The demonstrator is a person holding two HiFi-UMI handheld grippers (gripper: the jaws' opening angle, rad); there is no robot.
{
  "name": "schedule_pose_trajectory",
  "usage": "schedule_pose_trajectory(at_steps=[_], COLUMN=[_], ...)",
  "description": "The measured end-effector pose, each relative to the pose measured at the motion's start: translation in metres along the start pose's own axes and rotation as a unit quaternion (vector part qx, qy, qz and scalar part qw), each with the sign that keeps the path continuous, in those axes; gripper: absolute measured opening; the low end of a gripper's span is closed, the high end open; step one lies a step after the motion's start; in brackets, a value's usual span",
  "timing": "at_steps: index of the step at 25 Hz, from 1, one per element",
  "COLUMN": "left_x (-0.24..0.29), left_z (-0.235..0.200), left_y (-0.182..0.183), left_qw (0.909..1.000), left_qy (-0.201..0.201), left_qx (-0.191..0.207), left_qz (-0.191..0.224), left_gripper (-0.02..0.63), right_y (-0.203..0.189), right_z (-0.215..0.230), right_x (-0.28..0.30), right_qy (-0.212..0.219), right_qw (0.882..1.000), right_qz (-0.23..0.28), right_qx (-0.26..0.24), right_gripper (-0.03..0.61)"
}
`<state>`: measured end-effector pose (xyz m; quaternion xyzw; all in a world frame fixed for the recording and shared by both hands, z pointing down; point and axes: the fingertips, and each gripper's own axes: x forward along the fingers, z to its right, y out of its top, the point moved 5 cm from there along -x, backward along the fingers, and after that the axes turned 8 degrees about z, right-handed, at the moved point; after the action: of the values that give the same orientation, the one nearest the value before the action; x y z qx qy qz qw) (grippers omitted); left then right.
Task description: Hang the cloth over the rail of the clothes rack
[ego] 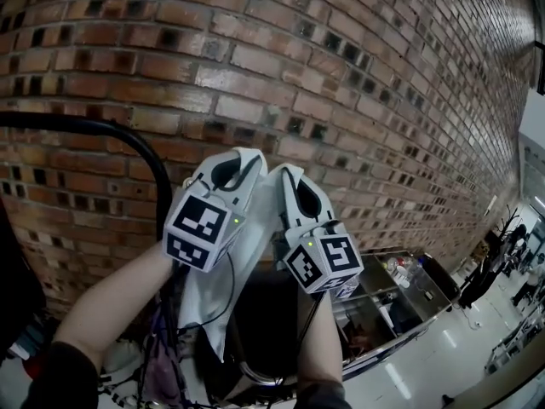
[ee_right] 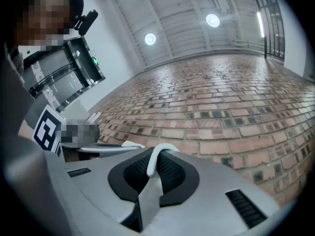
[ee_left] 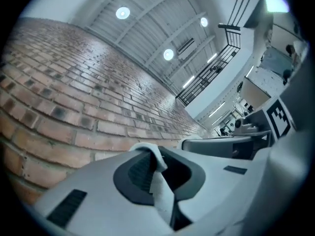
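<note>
Cloth (ego: 207,309): white, likely light, limp.
Left gripper (ego: 240,165): pinching its top edge.
Right gripper (ego: 292,180): pinching alongside.
Best hold: probably that edge, spread wider.

place: big indoor hall, like a work lab | wall: long brick wall (ego: 281,66) | top: high ribbed ceiling (ee_left: 147,38) with round lights (ee_left: 123,13) | up high: metal railing (ee_left: 216,68) on an upper level | floor (ego: 426,356): pale and shiny | far off: people (ego: 479,281) standing about
</note>
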<state>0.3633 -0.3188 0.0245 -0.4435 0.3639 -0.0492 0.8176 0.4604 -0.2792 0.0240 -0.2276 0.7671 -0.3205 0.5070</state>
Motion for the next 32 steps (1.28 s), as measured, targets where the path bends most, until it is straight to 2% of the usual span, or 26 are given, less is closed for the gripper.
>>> schedule_pose_trajectory(at_steps=[2,5,9,13,18,23,29,32], left_x=[0.005,0.014,0.028,0.036,0.052,0.034,-0.026,-0.061], left_z=[-0.006,-0.014,-0.032,-0.051,-0.09,-0.133,-0.203,-0.237], left_y=[0.007,0.013,0.026,0.049,0.1,0.16,0.195,0.209], left_qw=[0.9992,0.9984,0.997,0.9914,0.9907,0.968,0.9581,0.9547], left_qy=[0.013,0.015,0.023,0.028,0.023,0.021,0.055,0.063], left_qx=[0.025,0.037,0.051,0.094,0.106,0.219,0.258,0.272], left_qz=[0.029,0.041,0.053,0.086,0.083,0.121,0.111,0.102], left_gripper=[0.031,0.032,0.032,0.034,0.034,0.034,0.034,0.034], right_y=[0.007,0.012,0.019,0.029,0.048,0.068,0.077,0.083], right_z=[0.003,0.006,0.008,-0.001,-0.022,-0.053,-0.11,-0.14], right_x=[0.007,0.018,0.031,0.045,0.065,0.086,0.119,0.134], right_qy=[-0.007,-0.015,-0.016,-0.013,-0.011,0.001,0.02,0.034], right_qw=[0.999,0.996,0.993,0.988,0.98,0.975,0.978,0.977], right_qz=[0.032,0.064,0.098,0.14,0.178,0.212,0.203,0.2], right_qx=[-0.027,-0.057,-0.062,-0.06,-0.084,-0.069,-0.044,-0.059], right_gripper=[0.025,0.025,0.025,0.025,0.026,0.026,0.026,0.026])
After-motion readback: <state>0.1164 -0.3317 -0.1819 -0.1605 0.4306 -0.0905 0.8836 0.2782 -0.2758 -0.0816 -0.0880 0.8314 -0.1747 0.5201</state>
